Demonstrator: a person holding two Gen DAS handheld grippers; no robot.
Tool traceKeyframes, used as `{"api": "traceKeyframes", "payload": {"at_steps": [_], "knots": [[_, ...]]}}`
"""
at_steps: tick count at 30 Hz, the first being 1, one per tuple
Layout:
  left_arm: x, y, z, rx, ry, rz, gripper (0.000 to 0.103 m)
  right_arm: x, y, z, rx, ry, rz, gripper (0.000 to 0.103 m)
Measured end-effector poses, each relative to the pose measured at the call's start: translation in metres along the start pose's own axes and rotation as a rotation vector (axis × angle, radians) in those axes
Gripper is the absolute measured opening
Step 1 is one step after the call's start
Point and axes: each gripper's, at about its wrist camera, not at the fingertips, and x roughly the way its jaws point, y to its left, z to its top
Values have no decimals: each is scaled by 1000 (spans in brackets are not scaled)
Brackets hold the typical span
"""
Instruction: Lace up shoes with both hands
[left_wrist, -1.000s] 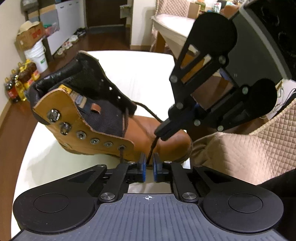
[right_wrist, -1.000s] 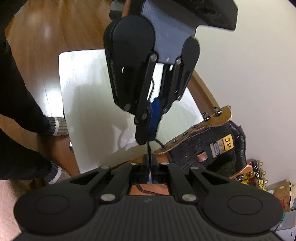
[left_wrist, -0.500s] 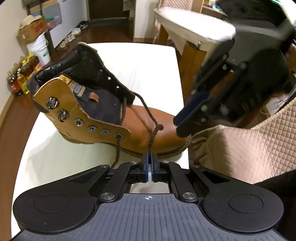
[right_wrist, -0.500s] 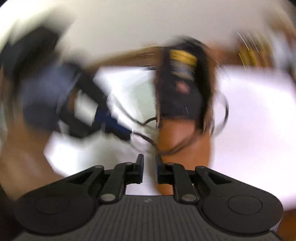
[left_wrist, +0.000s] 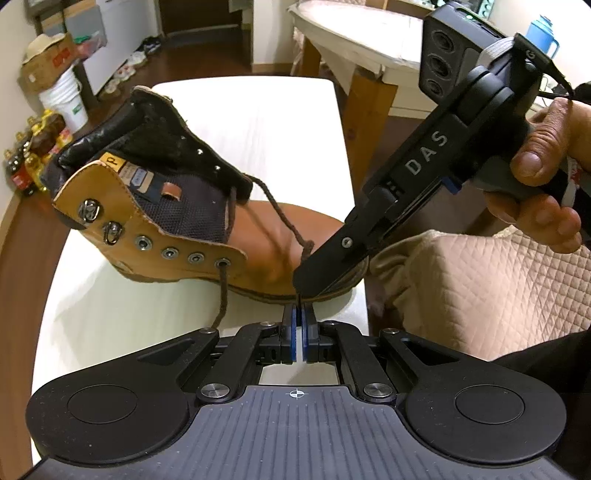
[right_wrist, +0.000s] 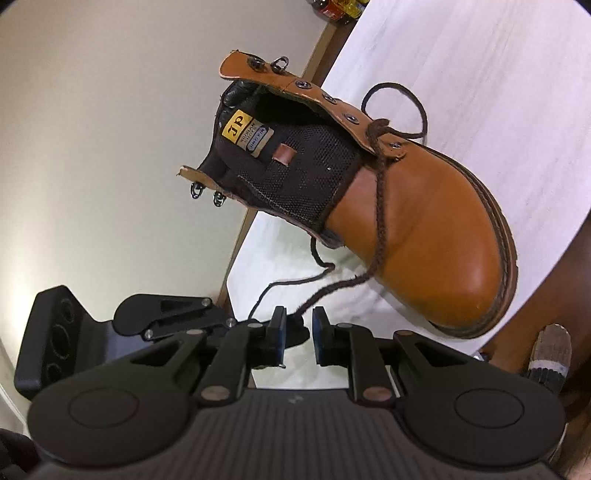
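The left tongs (left_wrist: 297, 318) pinch the tip of the dark lace (left_wrist: 291, 225) between blue pads. The right tongs (right_wrist: 298, 334) stand parted, with the lace end lying in the gap but no pad pressing on it. The lace runs up to the lowest eyelets of the tan boot (right_wrist: 424, 236), which lies on the white counter (left_wrist: 266, 122). Beyond, on the floor, a white bucket (left_wrist: 66, 103) supports a cardboard box (left_wrist: 48, 62); what either contains cannot be seen.
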Motion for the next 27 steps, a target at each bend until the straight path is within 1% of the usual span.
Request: {"api": "traceKeyframes", "payload": {"at_steps": [2, 3, 4, 5, 7, 10, 12, 13, 15, 17, 21, 27], "knots": [[0, -1, 0, 2, 1, 0, 3, 2, -1, 1, 6, 1, 12, 17], [0, 0, 1, -1, 1, 0, 3, 3, -2, 2, 5, 3, 15, 14], [1, 0, 1, -4, 2, 0, 3, 4, -1, 3, -7, 4, 11, 5], [1, 0, 1, -9, 1, 1, 3, 5, 0, 4, -19, 5, 6, 4], [1, 1, 2, -20, -1, 5, 3, 4, 3, 5, -52, -2, -10, 3], [2, 6, 3, -43, -2, 27, 3, -3, 11, 10, -104, -57, -33, 3], [2, 12, 4, -67, 2, 53, 3, -9, 12, 21, -99, -131, -43, 3], [3, 15, 4, -81, 4, 75, 4, -10, 11, 25, -93, -152, -45, 3], [4, 20, 5, -98, 7, 107, 3, -8, 8, 36, -72, -187, -37, 3], [5, 25, 6, -115, 13, 128, 3, -3, 4, 46, -50, -198, -17, 3], [4, 29, 6, -125, 13, 144, 4, 14, -5, 61, -3, -153, 36, 3], [7, 33, 7, -124, 21, 141, 5, 26, -10, 64, 2, -103, 43, 3]]}}
